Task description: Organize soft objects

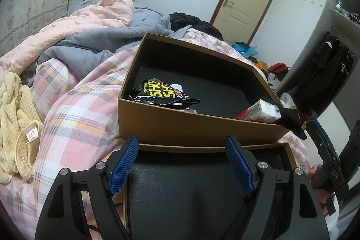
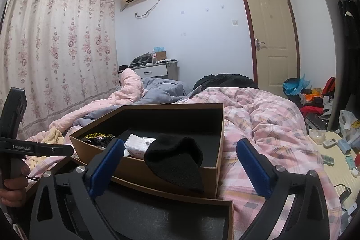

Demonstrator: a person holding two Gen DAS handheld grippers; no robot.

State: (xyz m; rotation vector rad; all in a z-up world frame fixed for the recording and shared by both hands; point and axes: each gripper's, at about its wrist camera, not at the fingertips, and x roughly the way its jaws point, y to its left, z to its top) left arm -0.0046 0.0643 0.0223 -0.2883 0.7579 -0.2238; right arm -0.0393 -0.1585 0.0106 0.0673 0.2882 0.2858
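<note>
Over the box (image 2: 144, 174) rim a soft, light black hat (image 2: 175, 163) is draped; both tongs, right tongs (image 2: 180, 163) and left tongs (image 1: 182, 163), are held open, empty.

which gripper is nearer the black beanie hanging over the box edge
Right. The black beanie lies just ahead of the right gripper; the left gripper sits off to its side.

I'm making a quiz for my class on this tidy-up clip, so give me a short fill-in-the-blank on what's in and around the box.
1. The black knit hat hangs over the box's near ____.
2. The black snack bag bears ____ lettering.
3. The box rests on a pink plaid ____.
4. The right gripper holds ____.

Missing words: rim; yellow; quilt; nothing
</note>
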